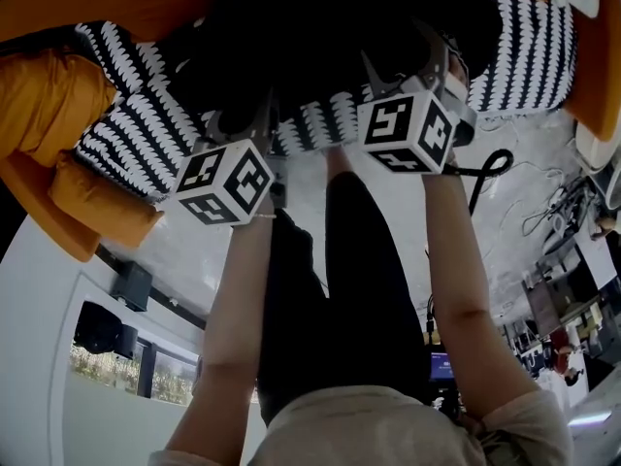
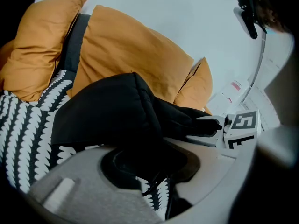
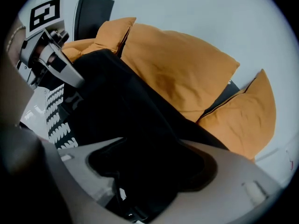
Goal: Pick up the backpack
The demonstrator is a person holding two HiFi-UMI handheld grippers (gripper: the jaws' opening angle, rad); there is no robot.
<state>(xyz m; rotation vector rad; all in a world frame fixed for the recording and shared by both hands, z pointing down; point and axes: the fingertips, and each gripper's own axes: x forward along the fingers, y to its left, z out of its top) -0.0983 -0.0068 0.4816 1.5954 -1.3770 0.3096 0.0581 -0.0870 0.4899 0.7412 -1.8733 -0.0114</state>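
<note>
The person's arms (image 1: 456, 289) reach out over dark trousers (image 1: 330, 289) to both grippers, which sit side by side at the backpack's near edge. Each carries a marker cube (image 1: 225, 181).

The left gripper (image 2: 148, 168) has its jaws narrow, clamped on a fold of the black backpack (image 2: 112, 115). The cloth bunches up from the gap and hides much of what lies ahead. The right gripper (image 3: 152, 171) has its jaws wide. Backpack cloth fills the space between them, not visibly pinched, and blocks the centre of that view too.

The backpack lies on a black-and-white patterned cover (image 2: 21, 125), which spreads out from under it to the left. Right behind the backpack, orange pillows (image 2: 135, 50) are piled against a pale wall (image 2: 196, 17); whether they touch it is unclear. A dark strip (image 2: 74, 36) runs between two of the pillows. At the right of the head view, cables (image 1: 543, 197) trail over a pale surface, well apart from the cover.
</note>
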